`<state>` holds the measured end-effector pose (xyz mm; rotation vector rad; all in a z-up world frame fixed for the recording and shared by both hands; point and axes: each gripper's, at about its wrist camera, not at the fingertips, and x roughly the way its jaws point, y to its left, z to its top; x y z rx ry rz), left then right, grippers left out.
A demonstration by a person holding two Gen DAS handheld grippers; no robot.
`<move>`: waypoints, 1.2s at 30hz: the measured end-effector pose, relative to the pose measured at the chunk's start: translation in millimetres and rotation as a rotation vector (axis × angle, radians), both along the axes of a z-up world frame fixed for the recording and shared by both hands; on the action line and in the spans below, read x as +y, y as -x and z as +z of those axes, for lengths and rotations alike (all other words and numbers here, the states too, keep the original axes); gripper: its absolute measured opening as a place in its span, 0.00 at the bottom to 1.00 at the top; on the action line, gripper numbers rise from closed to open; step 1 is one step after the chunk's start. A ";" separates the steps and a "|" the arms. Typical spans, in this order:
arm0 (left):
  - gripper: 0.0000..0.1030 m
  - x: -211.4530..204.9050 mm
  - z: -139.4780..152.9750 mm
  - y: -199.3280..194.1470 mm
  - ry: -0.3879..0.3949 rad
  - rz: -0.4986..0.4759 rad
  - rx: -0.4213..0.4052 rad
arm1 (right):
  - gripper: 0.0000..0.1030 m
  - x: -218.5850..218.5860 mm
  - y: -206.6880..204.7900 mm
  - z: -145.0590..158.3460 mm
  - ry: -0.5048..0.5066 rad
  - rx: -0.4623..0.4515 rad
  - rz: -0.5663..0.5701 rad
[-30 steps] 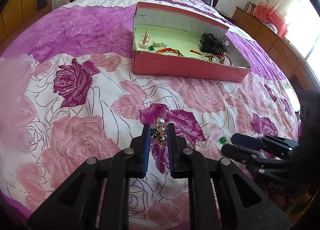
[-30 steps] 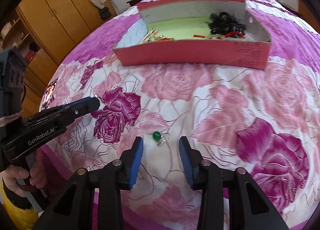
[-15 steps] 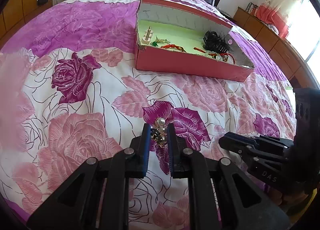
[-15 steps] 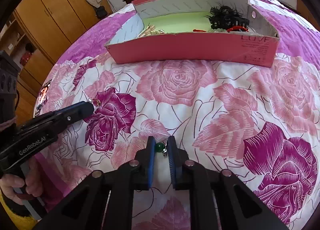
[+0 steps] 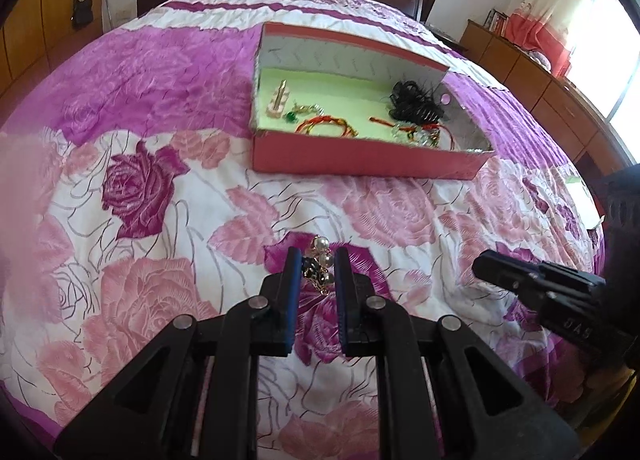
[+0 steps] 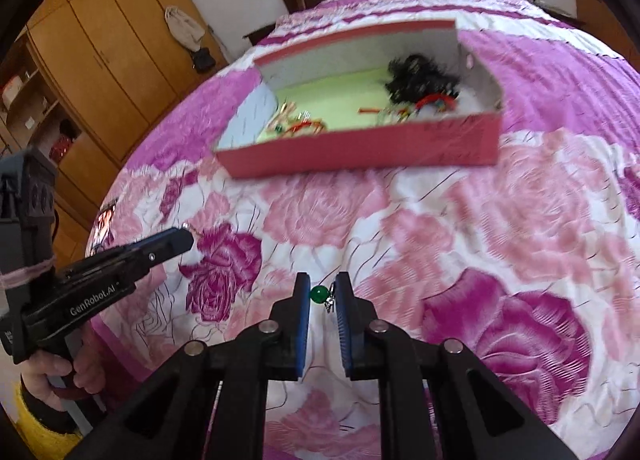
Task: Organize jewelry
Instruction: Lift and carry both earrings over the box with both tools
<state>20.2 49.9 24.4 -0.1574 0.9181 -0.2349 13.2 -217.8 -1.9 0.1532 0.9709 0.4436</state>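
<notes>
1. Left wrist view: the left tool [image 5: 316,268] is nearly closed, its blue pads pinching a pearl earring [image 5: 320,266], a little cluster of white pearls with dark and gold bits. The earring sits right at the tips and sticks out a bit past them, above the floral bedspread [image 5: 160,240].

2. Same view, off to the right edge: the right tool [image 5: 486,270] shows from the side, black body, tips pressed close together. What it carries is hidden from this angle.

3. Right wrist view: the right tool [image 6: 323,294] has just been closing, and now its pads are squeezed onto a green bead earring [image 6: 319,294], with a small silvery hook dangling next to the bead. The bead is touching the left pad, the metal bit is by the right one. The picture is kinda motion-blurred, and the bead looks clear of the bedspread.

4. Also in the right wrist view, the left tool [image 6: 186,238] pokes in from the left, with a pearl just visible at its tip, and a hand [image 6: 60,376] wrapped around its grip at the bottom left.

5. The pink box [image 5: 360,164] sits farther up the bed, well apart from both tools. Inside on its pale green floor: a black hair clip [image 5: 416,104] at the right end, red cord bracelets [image 5: 328,126] in the middle, and some small pieces at the left end, including a green one.

6. Wooden wardrobes [image 6: 100,44] stand left of the bed.
</notes>
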 end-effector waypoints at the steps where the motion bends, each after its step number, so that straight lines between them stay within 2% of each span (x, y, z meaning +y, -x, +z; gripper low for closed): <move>1: 0.08 -1.4 1.5 -0.8 -0.001 -0.002 -0.005 | 0.14 -2.9 -0.5 3.2 -0.004 -0.011 -0.006; 7: 0.08 -11.3 16.9 -6.4 -0.002 -0.010 -0.062 | 0.14 -14.5 -1.1 20.9 -0.023 -0.086 -0.030; 22: 0.08 -31.6 54.2 -32.1 -0.036 0.001 -0.264 | 0.14 -14.7 -14.8 57.6 -0.053 -0.289 -0.066; 36: 0.08 -39.5 61.5 -62.0 -0.071 0.080 -0.451 | 0.14 -2.9 -50.2 73.6 -0.032 -0.507 -0.116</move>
